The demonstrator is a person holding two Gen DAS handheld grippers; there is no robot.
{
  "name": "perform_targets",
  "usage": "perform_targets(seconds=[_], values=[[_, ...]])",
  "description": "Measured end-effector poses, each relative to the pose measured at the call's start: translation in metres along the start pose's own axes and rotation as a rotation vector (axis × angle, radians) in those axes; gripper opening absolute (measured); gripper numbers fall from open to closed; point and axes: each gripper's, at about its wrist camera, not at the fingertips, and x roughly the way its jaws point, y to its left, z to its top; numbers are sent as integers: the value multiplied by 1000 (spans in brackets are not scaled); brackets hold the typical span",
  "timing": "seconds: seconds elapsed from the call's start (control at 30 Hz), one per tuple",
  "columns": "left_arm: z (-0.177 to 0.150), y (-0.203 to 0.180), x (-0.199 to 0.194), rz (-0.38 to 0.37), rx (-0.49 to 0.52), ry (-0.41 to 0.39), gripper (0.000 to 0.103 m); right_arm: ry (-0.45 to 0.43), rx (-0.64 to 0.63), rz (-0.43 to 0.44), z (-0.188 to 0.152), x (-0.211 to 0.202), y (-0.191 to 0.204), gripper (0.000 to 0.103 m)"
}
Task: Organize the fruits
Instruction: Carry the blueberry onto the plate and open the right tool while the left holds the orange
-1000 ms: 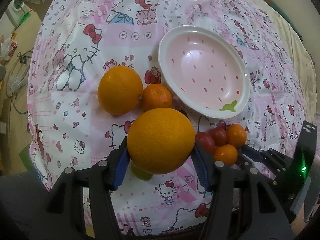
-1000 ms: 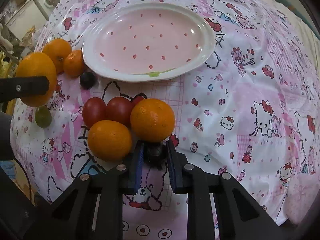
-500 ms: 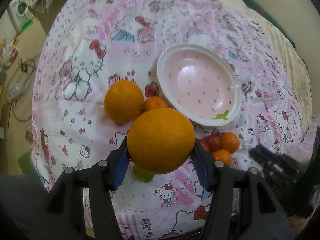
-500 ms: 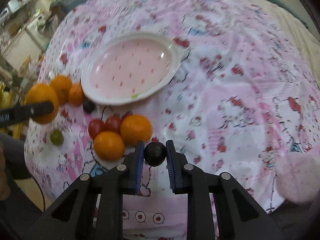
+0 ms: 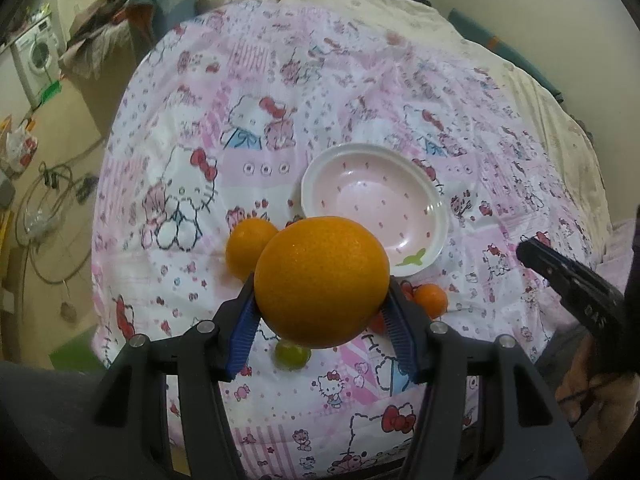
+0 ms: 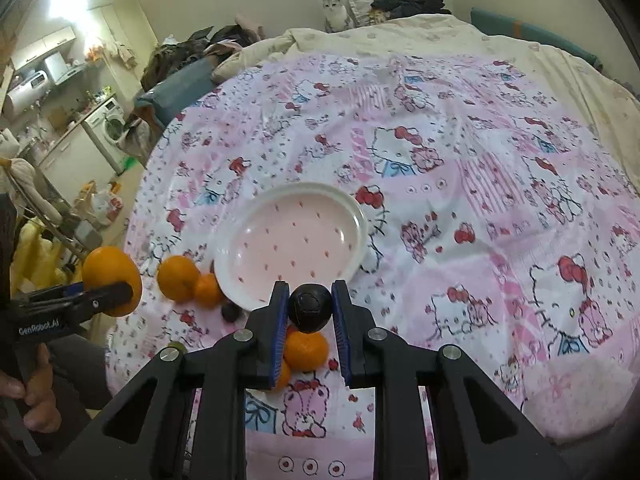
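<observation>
Two fruits up in the air, plate still bare

Nearest in, the left tongs are clamped on a big orange and the right tongs are squeezed tight on a small dark round fruit, maybe a plum, hard to say; both are held clear above the bed. Just under and past them on the pink cartoon sheet the rest sits loose: a green fruit, a couple of small oranges with something red mostly hidden beside them, another dark fruit, and an orange with a small one touching it. Beyond that, the pink plate has nothing in it. So I'd guess we're at the very start, nothing sorted yet, and everything is left to place.
</observation>
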Motion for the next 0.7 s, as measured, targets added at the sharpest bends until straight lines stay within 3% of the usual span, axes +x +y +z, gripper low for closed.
perform_targets(seconds=[0.37, 0.7], values=[[40, 1, 22, -2, -1, 45, 54, 6, -27, 28, 37, 26, -5, 23], [74, -10, 85, 0, 14, 133, 54, 90, 3, 65, 69, 86, -23, 23]])
